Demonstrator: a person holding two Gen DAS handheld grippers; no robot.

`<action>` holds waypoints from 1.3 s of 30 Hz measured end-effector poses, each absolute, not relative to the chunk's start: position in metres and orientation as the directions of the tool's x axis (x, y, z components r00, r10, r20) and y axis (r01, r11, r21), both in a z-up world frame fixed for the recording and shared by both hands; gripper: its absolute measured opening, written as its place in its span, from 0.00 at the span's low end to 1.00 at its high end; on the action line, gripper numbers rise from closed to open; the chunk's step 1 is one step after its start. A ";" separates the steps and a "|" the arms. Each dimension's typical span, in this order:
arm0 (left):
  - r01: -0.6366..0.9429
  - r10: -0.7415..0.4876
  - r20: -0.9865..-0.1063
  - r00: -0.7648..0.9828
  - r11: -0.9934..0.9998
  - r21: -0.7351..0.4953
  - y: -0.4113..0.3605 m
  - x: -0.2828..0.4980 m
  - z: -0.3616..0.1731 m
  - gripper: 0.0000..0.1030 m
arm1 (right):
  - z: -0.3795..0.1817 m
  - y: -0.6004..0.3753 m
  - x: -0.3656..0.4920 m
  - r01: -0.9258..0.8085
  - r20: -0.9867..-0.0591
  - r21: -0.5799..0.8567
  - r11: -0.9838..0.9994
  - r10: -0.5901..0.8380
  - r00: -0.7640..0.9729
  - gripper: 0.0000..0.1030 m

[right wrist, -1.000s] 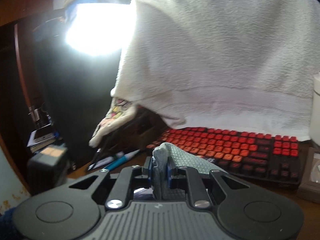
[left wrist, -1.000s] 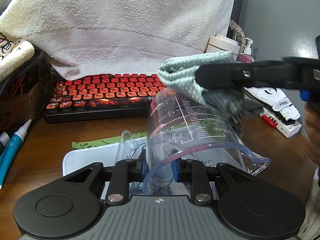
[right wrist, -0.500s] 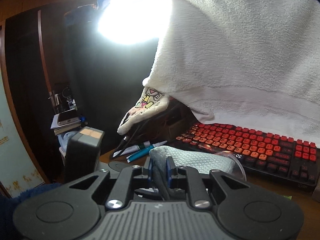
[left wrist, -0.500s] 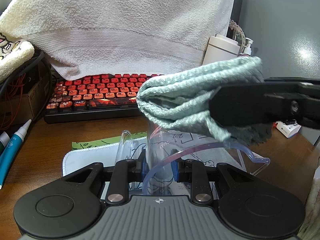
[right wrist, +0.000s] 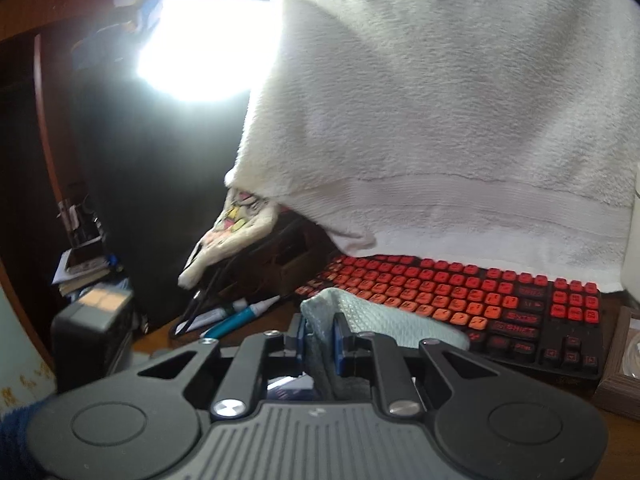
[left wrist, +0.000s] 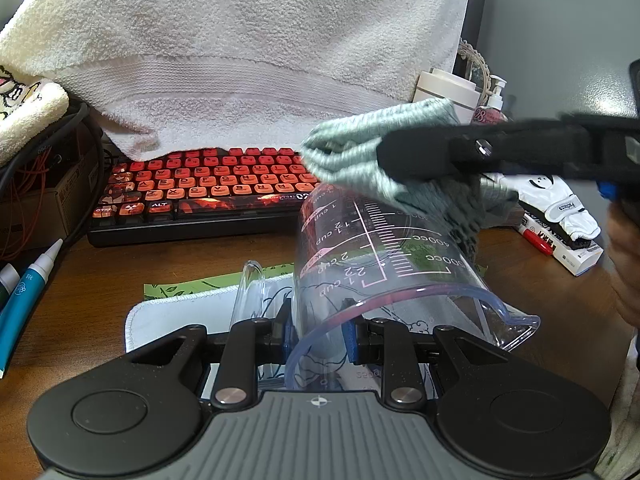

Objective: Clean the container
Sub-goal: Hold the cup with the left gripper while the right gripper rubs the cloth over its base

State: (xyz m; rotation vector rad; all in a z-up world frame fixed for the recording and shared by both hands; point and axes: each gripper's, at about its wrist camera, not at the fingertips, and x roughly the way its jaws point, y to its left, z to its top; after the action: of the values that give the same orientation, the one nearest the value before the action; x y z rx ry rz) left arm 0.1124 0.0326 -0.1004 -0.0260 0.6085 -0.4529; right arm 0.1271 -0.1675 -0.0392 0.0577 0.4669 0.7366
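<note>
A clear plastic measuring cup [left wrist: 372,248] with printed scale marks is held tilted, base away from me and spout low right. My left gripper [left wrist: 320,332] is shut on its wall at the rim. A folded grey-green cloth [left wrist: 360,152] lies against the cup's upturned base, and my right gripper is shut on it, one of its black fingers [left wrist: 440,156] reaching in from the right. In the right wrist view the cloth [right wrist: 384,320] sticks out between the shut pads of the right gripper [right wrist: 320,332]; the cup is hidden there.
A black keyboard with red keys [left wrist: 208,184] sits behind the cup under a hanging white towel [left wrist: 240,40]. A white mat [left wrist: 172,312] lies below the cup. Pens [left wrist: 28,288] lie left; a white bottle [left wrist: 448,88] and a glove on a box [left wrist: 560,216] are right.
The right gripper swept the cloth left across the cup's base half a second ago, then drew it back right. The left gripper and the cup stayed still.
</note>
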 end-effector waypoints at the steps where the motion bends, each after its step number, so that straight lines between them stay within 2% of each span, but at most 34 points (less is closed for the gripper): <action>1: 0.403 -0.418 -0.546 0.726 0.902 -0.155 0.033 0.112 -0.100 0.24 | -0.039 -0.165 0.123 -0.647 -0.390 0.213 0.732 0.671 0.631 0.13; 7: 0.403 -0.419 -0.546 0.726 0.902 -0.155 0.033 0.113 -0.100 0.24 | -0.035 -0.153 0.102 -0.726 -0.395 0.219 0.652 0.740 0.545 0.13; 22: 0.403 -0.418 -0.546 0.726 0.902 -0.155 0.033 0.113 -0.101 0.24 | -0.038 -0.172 0.135 -0.622 -0.396 0.210 0.754 0.648 0.651 0.13; 31: 0.403 -0.418 -0.546 0.725 0.902 -0.155 0.033 0.113 -0.101 0.24 | -0.038 -0.160 0.104 -0.708 -0.388 0.249 0.661 0.737 0.553 0.13; 39: 0.403 -0.419 -0.547 0.725 0.902 -0.155 0.033 0.113 -0.101 0.24 | -0.038 -0.168 0.119 -0.674 -0.387 0.238 0.700 0.705 0.595 0.12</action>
State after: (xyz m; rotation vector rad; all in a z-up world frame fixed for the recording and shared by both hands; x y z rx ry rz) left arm 0.1134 0.0325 -0.1005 -0.0264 0.6093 -0.4533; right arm 0.1191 -0.1676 -0.0377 0.0689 0.4792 0.8011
